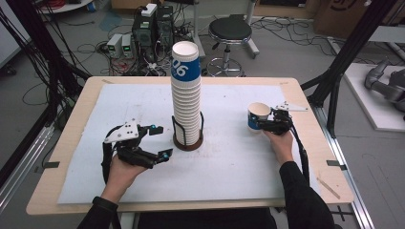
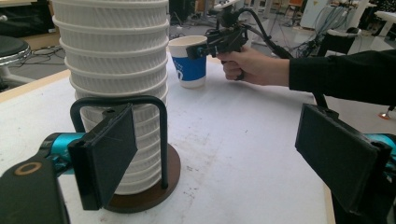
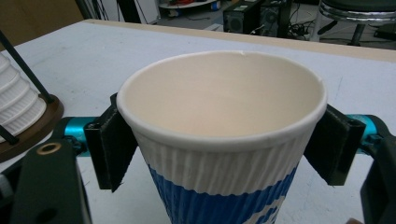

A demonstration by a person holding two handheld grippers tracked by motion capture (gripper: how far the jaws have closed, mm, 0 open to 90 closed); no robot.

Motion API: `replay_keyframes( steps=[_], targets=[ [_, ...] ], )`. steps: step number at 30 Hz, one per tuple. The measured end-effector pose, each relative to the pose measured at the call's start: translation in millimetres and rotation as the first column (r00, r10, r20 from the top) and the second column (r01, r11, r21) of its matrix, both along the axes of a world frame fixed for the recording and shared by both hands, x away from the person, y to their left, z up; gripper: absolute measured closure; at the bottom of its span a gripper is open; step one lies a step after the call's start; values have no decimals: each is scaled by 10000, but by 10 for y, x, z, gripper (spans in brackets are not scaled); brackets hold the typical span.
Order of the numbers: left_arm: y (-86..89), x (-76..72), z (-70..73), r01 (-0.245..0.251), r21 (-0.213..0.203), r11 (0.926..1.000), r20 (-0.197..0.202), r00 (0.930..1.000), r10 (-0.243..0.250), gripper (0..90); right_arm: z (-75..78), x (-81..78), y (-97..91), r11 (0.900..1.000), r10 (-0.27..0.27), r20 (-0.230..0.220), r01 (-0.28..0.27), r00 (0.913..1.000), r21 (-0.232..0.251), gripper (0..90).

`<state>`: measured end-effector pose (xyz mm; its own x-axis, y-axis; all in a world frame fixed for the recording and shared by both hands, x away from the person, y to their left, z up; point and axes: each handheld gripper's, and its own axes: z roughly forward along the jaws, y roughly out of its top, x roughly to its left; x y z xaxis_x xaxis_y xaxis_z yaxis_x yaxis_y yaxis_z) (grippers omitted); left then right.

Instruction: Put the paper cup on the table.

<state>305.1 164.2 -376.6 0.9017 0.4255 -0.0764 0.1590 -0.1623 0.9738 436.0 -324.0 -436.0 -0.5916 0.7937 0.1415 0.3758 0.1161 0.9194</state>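
Between the jaws of the right hand-held gripper [image 1: 265, 125] stands a single paper cup [image 3: 224, 140] – white ribbed top, blue band below, empty – upright on the surface [image 1: 229, 167], well right of the tall cup stack [image 1: 186, 90] in its wire holder [image 2: 154, 140]; the pads sit against its sides, seemingly gripping it. Left hand-held gripper [image 1: 160, 142] waits open and empty just beside the stack's base – so one cup looks taken off, with many left.

A white and blue ribbed paper cup [image 3: 224, 154] stands upright between the right gripper [image 3: 222, 147]'s two black pads, which flank its sides below the rim, above the pale table [image 3: 93, 51].
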Motion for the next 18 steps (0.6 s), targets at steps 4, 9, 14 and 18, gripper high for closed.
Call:
replay_keyframes(
  steps=[4, 9, 14, 18],
  targets=[
    [-4, 1, 0, 8, 14, 10000, -1, 10000, -8, 127, 9, -9, -8, 10000, 27, -91, -28, 10000, -45, 201],
    [-14, -1, 0, 9, 44, 10000, 5, 10000, -9, 127, 10, -16, -18, 10000, 19, -77, -20, 10000, -92, 201],
    [-15, 0, 3, 28, 53, 10000, 4, 10000, -28, 127, 15, -31, -14, 9998, 22, -90, -24, 10000, -194, 199],
    [-15, 0, 2, 10, 82, 10000, -11, 10000, -10, 128, 15, -41, -18, 9997, 13, -67, -14, 10000, -246, 198]
  ],
)
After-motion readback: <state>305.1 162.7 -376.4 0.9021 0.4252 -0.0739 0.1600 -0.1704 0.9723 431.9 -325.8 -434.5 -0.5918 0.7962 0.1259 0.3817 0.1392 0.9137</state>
